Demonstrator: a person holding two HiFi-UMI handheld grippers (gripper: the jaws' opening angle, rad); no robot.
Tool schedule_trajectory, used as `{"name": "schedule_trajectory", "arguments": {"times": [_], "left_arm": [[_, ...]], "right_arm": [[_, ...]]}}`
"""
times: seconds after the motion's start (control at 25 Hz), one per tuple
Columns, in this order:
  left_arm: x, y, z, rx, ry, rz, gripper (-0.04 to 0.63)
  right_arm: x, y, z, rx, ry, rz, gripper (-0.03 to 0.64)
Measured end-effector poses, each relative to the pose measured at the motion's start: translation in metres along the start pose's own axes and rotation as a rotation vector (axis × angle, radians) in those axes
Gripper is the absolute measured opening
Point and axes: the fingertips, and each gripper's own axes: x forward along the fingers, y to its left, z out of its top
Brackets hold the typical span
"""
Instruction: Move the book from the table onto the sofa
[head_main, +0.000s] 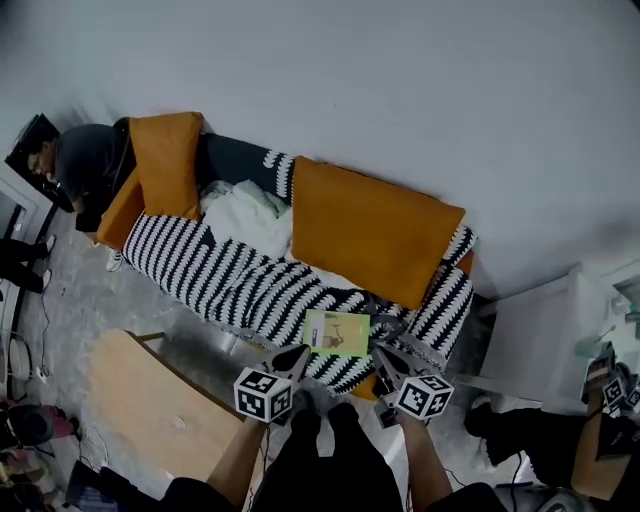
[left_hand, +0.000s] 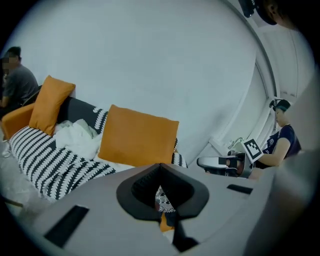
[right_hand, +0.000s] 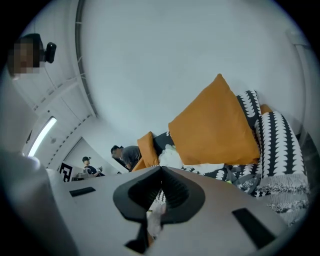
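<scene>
Potentially, the book (head_main: 337, 332) could slide off the sofa (head_main: 200, 265), as it lay near the front edge of the seat on loose striped fabric. My left gripper (head_main: 296, 356) and right gripper (head_main: 386, 354) were fully closed and empty, flanking the book's near edge.

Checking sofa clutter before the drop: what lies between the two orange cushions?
A crumpled white cloth on the striped sofa, clearest in the head view.

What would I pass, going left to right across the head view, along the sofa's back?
Seated person → small orange cushion → white cloth → large orange cushion → white cabinet.
</scene>
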Motion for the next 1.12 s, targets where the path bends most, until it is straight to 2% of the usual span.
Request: {"name": "schedule_trajectory", "arguments": {"times": [0.24, 0.36, 0.76, 0.92, 1.12], "left_arm": [[-0.023, -0.016, 0.010, 0.020, -0.028, -0.007, 0.015], [-0.032, -0.025, 0.017, 0.045, -0.067, -0.012, 0.015], [-0.059, -0.063, 0.069, 0.182, -0.225, -0.048, 0.015], [-0.069, -0.071, 0.079, 0.198, -0.264, -0.061, 0.015], [-0.078, -0.073, 0.080, 0.204, -0.283, -0.060, 0.015]], "right_arm": [[-0.012, 0.029, 0.006, -0.029, -0.018, 0.018, 0.021], [-0.018, 0.042, 0.011, -0.057, -0.047, 0.036, 0.021], [-0.037, 0.108, 0.043, -0.275, -0.183, 0.104, 0.021], [-0.042, 0.130, 0.046, -0.367, -0.213, 0.111, 0.021], [-0.044, 0.141, 0.043, -0.380, -0.232, 0.125, 0.021]]}}
